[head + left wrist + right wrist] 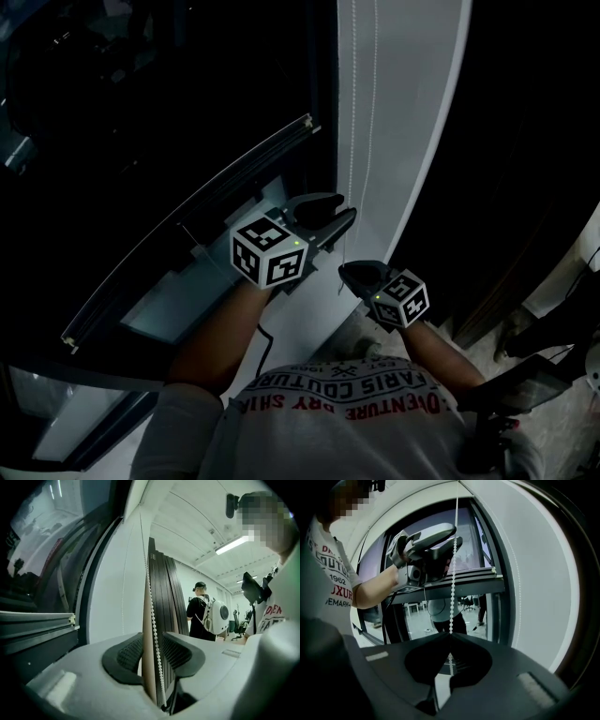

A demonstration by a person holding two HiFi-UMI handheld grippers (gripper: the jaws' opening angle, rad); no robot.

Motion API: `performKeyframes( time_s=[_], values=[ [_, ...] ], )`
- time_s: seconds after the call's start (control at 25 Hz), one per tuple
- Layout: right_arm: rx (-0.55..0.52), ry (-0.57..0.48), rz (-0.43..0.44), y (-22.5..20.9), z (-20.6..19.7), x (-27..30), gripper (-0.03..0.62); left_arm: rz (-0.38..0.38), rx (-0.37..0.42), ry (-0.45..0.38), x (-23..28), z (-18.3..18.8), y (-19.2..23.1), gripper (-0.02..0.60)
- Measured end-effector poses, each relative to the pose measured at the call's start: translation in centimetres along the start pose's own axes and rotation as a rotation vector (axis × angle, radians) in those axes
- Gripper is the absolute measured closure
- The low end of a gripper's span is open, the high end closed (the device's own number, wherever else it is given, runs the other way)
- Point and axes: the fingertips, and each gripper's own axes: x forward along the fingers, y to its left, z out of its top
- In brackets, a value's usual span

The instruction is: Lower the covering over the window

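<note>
Fingers (423,660) of the right gripper (450,635) clamp the bead cord (452,573). The left gripper (152,637), higher up, stands wide open around the cord without pressing it. The bottom rail (478,581) hangs partway down the window (440,616), with the glass below uncovered, so more pulling likely remains.

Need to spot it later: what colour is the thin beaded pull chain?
White; the beaded pull chain shows best in the right gripper view.

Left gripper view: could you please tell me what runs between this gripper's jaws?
The bead chain runs between the left gripper's open jaws, as its own view shows; below, the right gripper is shut on it.
</note>
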Motion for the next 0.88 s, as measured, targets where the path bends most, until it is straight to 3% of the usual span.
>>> performKeyframes(
  time_s=[0.08,0.2,0.6,0.72,0.88],
  values=[
    [0.002,0.005,0.003,0.1,-0.1,0.0,0.586,0.016,0.007,0.005,0.0,-0.1,0.1,0.516],
    [-0.003,0.002,-0.005,-0.1,-0.1,-0.1,0.586,0.009,0.006,0.012,0.4,-0.1,0.0,0.543],
    [0.014,0.004,-0.011,-0.1,-0.8,-0.4,0.586,-0.018,-0.047,0.032,0.7,-0.9,-0.6,0.574],
    [0.021,0.03,0.0,0.2,-1.9,-0.1,0.586,-0.014,-0.03,0.078,0.8,-2.3,-0.8,0.574],
    [0.053,0.06,-0.002,0.3,-3.4,-0.1,0.586,-0.007,-0.064,0.09,0.8,-4.3,-0.8,0.574]
  ],
)
